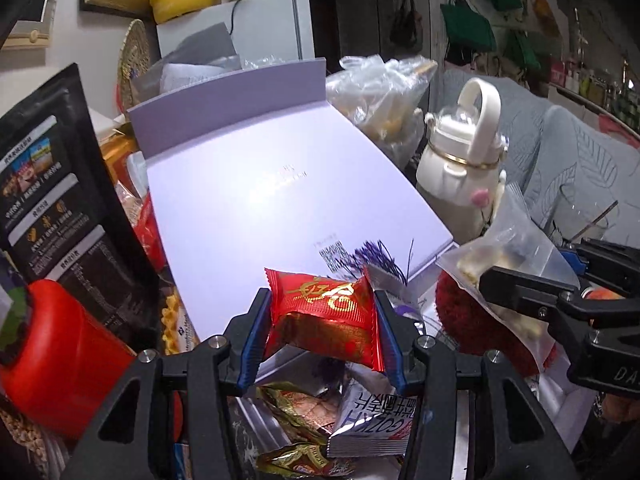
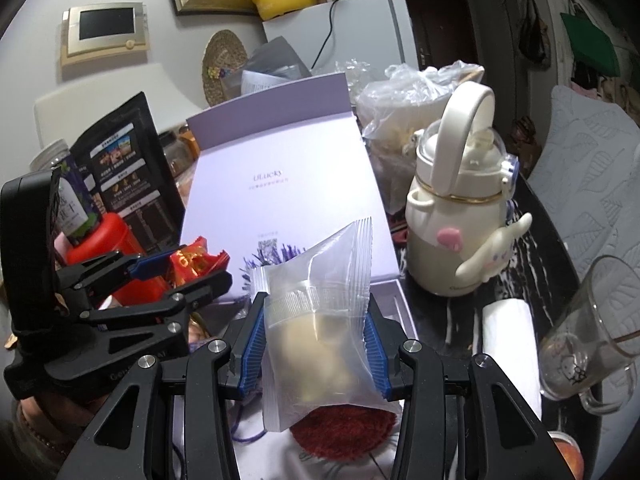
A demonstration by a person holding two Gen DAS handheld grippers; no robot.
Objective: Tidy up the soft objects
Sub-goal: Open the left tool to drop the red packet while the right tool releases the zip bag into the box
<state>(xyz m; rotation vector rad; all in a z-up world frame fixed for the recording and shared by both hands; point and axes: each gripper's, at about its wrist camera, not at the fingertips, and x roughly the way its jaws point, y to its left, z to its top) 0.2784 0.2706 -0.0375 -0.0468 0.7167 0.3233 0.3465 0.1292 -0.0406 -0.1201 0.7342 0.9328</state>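
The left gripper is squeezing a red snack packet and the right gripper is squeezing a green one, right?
Not quite. The left gripper does squeeze a red snack packet, but the packet in the right gripper is clear and frosted, with something pale yellow inside, not green. The right wrist view shows it best.

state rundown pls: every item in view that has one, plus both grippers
left gripper: shut on the red snack packet, sealed, held up.
right gripper: shut on the clear snack bag, sealed, held up.
lavender gift box: lid open, propped up.
white bottle: upright, lid closed, handle raised.
glass mug: tilted in this view, looks empty.
black pouch: standing upright.
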